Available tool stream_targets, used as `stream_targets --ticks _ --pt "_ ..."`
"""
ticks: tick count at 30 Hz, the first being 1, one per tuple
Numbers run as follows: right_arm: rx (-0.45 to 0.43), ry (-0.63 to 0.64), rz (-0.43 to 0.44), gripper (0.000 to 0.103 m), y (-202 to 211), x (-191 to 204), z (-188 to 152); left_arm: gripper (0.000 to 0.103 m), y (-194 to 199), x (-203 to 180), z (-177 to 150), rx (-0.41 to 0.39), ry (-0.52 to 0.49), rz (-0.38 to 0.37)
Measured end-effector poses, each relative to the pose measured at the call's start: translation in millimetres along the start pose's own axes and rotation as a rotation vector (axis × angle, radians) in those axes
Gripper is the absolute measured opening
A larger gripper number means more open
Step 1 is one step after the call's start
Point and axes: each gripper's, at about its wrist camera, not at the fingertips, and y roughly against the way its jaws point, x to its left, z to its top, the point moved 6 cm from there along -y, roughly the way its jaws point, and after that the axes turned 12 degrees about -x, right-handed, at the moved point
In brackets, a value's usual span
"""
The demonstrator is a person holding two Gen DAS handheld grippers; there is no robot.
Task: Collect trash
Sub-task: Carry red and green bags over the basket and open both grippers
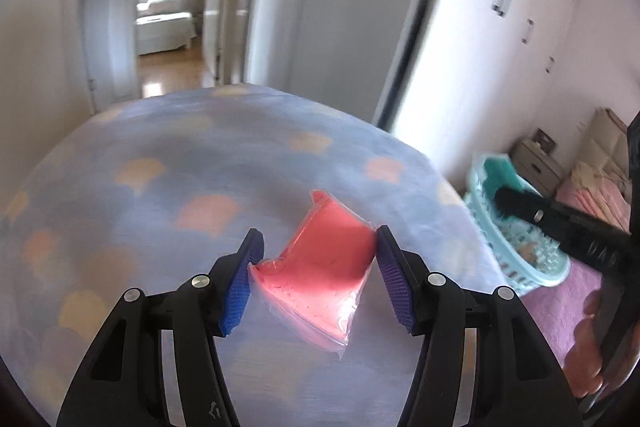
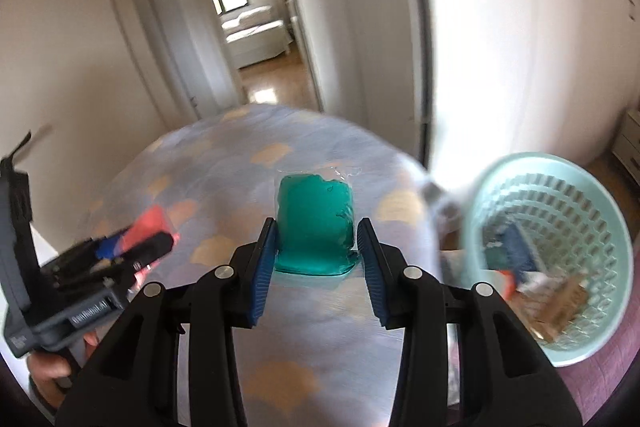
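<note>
Red pouch [image 1: 320, 267] pinched in my left gripper [image 1: 316, 275], green pouch [image 2: 316, 227] in right gripper [image 2: 316, 259]; carrying both toward basket [image 2: 592, 351].

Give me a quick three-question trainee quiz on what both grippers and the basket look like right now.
1. True or false: the left gripper is clamped on a red pouch.
2. What colour is the pouch held in the right gripper? A) yellow B) green C) white
3. Fill in: in the right wrist view, the pale green basket lies to the ___ of the right gripper, and it is not empty.

Key:
1. True; both pads press on its sides.
2. B.
3. Right; a few items already lie inside it, too blurred to name.
</note>
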Motion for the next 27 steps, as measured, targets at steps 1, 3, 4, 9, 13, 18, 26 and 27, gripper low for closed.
stream_targets --ticks 1,3,4,9,13,18,26,27 --pt "-0.016 -0.016 -0.016 0.038 9.6 -11.7 3.0 0.056 -3.5 -13.7 -0.2 0.005 -0.001 -0.026" --pt "-0.040 -0.035 -0.055 0.038 26.2 -34.0 7.7 0.056 -3.1 -38.4 -0.3 0.003 -0.011 -0.067" --pt "-0.058 -0.043 -0.086 0.038 34.8 -46.8 11.1 0.056 -4.9 -50.5 1.4 0.000 -0.024 -0.087" --pt "-0.117 -0.098 -0.186 0.038 67.1 -100.6 22.5 0.056 -20.3 -110.7 9.4 -0.007 -0.140 -0.136" --pt "-0.142 -0.131 -0.257 0.038 82.8 -138.5 25.8 0.056 -27.9 -151.5 12.1 -0.011 -0.176 -0.197" --pt "-0.126 -0.165 -0.320 0.038 90.1 -178.7 19.7 0.056 -48.4 -199.0 11.6 0.010 -0.263 -0.237" --pt "-0.093 -0.223 -0.392 0.038 86.6 -227.0 6.9 0.056 -98.6 -259.5 0.3 0.095 -0.280 -0.306" --pt "-0.088 -0.231 -0.397 0.038 84.9 -230.2 6.7 0.057 -104.8 -264.3 -2.2 0.110 -0.280 -0.314"
